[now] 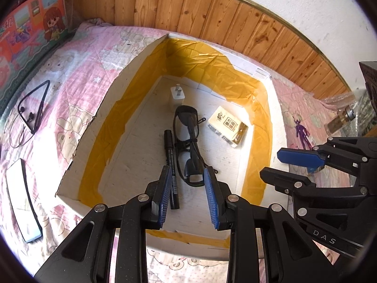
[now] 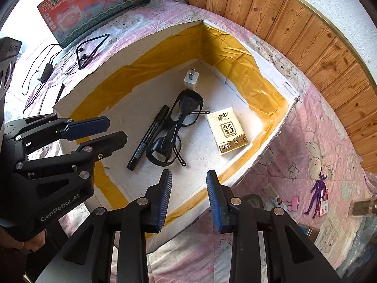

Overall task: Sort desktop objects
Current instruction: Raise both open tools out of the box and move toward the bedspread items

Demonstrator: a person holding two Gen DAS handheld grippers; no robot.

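Inside the taped cardboard box [image 2: 271, 89] on the bed lie folded glasses [image 2: 175, 127], marker [image 2: 147, 139], tissue pack [image 2: 227, 133] and charger plug [image 2: 190, 79]. Both grippers, left [image 1: 187, 194] and right [image 2: 188, 197], hover with jaws parted, empty. Glasses likely light, fragile; grasp the frame's bridge.

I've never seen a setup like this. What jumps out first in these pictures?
A big white box lined with yellow tape sits on a pink quilt. Inside it lie black glasses, a black marker beside them, a tissue pack to their right and a white charger at the back. Two black grippers, left and right, hover over the box, open and empty.
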